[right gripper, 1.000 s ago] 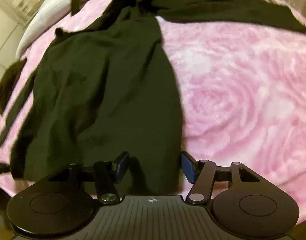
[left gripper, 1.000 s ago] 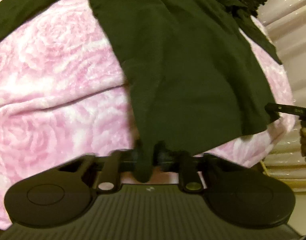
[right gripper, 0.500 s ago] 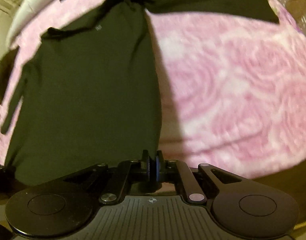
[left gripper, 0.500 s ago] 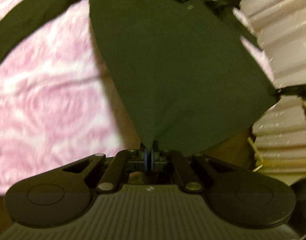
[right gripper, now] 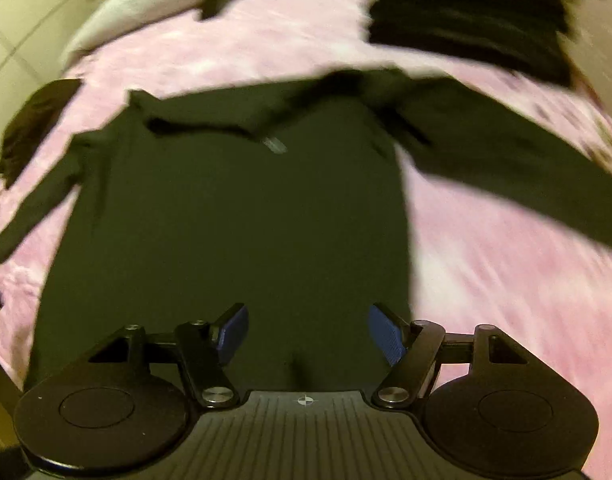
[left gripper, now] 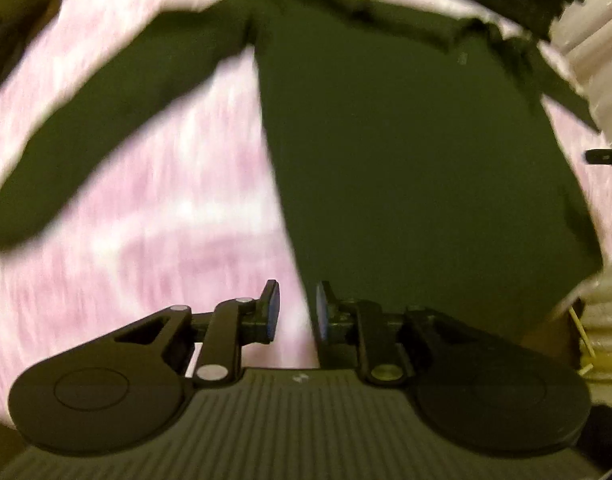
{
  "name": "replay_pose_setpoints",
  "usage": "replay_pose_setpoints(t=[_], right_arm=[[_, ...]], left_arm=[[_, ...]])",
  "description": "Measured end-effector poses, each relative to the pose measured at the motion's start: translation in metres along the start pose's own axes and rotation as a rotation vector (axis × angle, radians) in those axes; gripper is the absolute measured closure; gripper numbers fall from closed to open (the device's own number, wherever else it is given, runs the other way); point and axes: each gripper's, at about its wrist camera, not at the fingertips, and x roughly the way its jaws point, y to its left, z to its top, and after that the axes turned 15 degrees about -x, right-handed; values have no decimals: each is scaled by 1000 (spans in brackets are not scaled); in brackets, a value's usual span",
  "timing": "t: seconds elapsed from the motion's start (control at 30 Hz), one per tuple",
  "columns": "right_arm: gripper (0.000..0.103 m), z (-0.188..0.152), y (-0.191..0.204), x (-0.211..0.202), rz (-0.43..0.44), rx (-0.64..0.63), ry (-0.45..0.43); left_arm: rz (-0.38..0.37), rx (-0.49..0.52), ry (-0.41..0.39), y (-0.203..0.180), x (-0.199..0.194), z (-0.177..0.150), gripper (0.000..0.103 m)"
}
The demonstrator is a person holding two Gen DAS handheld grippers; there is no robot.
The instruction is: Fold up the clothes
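Left wrist: the left gripper (left gripper: 295, 312) stands spread and empty at the hem corner of a dark long-sleeved shirt (left gripper: 406, 160) lying flat on the pink blanket (left gripper: 125, 240).

Right wrist: the right gripper (right gripper: 308, 334) gapes wide over the hem. The shirt looks soft and limp, likely light; pinch it at hem corners or shoulders.

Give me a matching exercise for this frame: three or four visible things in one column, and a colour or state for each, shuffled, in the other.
Things:
1. long-sleeved shirt
2. bedspread
3. right gripper
4. pad on a right gripper finger

States or colours:
A. pink with a pale pattern
B. blue
C. open, holding nothing
D. dark, spread flat with sleeves out to the sides

Pairs: 1-D, 2-A, 3-C, 4-B
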Motion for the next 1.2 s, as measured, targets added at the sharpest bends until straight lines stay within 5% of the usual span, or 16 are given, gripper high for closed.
replay_pose_setpoints(t=[0.07, 0.27, 0.47, 0.57, 0.67, 0.73, 0.8, 0.87, 0.97, 1.1, 1.2], right_arm=[[70, 26, 3, 14, 18, -45, -32], [71, 98, 8, 94, -26, -120, -15], [71, 122, -19, 166, -77, -83, 53], [71, 143, -33, 172, -20, -92, 54], [71, 184, -55, 167, -24, -149, -46], [71, 213, -74, 154, -129, -150, -196], [71, 229, -91, 137, -200, -98, -330], [71, 226, -96, 125, -193, -77, -374], [71, 199, -90, 117, -149, -104, -336], [68, 139, -85, 127, -22, -16, -192], [42, 91, -91, 138, 17, 86, -57]], left_arm=[[-24, 61, -49, -13, 11, 34, 85], [-92, 359, -145, -78, 76, 122, 83], [-144, 442, -114, -91, 151, 187, 83], [-165, 460, -67, -96, 177, 208, 83], [-207, 450, -99, -104, 173, 239, 81], [-193, 444, -162, -113, 171, 271, 80], [-151, 395, -324, -119, 159, 305, 82], [-163, 268, -441, -113, 139, 333, 82], [-162, 203, -471, -101, 119, 343, 78], [-103, 234, -373, -91, 123, 307, 73], [-58, 247, -285, -77, 127, 271, 73]])
